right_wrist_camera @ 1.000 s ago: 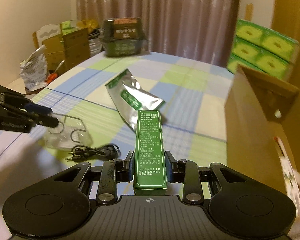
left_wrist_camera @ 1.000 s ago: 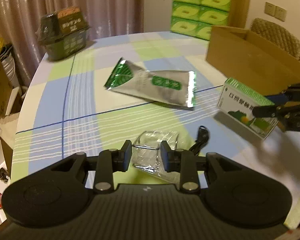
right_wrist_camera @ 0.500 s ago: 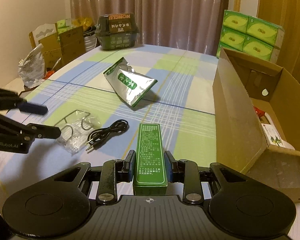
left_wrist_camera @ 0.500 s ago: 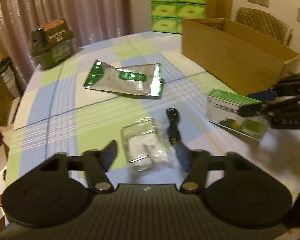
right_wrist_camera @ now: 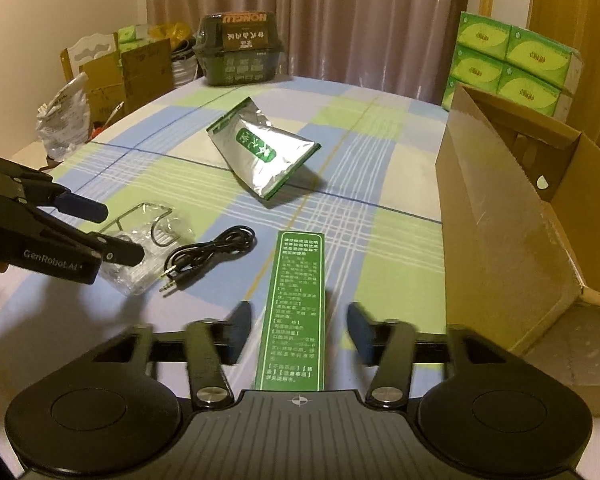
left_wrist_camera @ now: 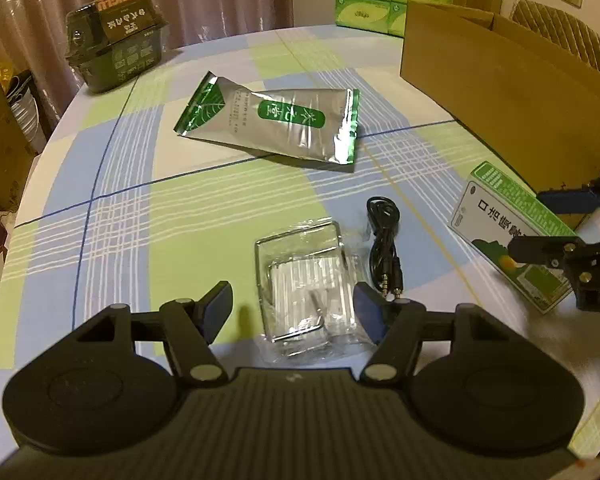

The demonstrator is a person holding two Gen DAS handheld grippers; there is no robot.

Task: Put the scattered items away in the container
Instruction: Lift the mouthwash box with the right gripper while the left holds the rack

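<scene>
Both grippers sit low over the table [left_wrist_camera: 112,184] with items between spread jaws, neither pinched. Left gripper [left_wrist_camera: 296,306]: jaws have just been opening, now roughly half open around the clear plastic packet [left_wrist_camera: 306,280], pads off it. Right gripper [right_wrist_camera: 298,328]: jaws have just been opening, green box [right_wrist_camera: 298,312] lies between them untouched, resting on the table just beside the cardboard box [right_wrist_camera: 496,240], not inside. Judging by this, both items look set down rather than picked. Black cable [left_wrist_camera: 384,240] lies touching the packet's right side, could snag. Silver pouch [left_wrist_camera: 276,124] is farther back, well apart. The cardboard box wall is tall, so the green box needs lifting over it.
</scene>
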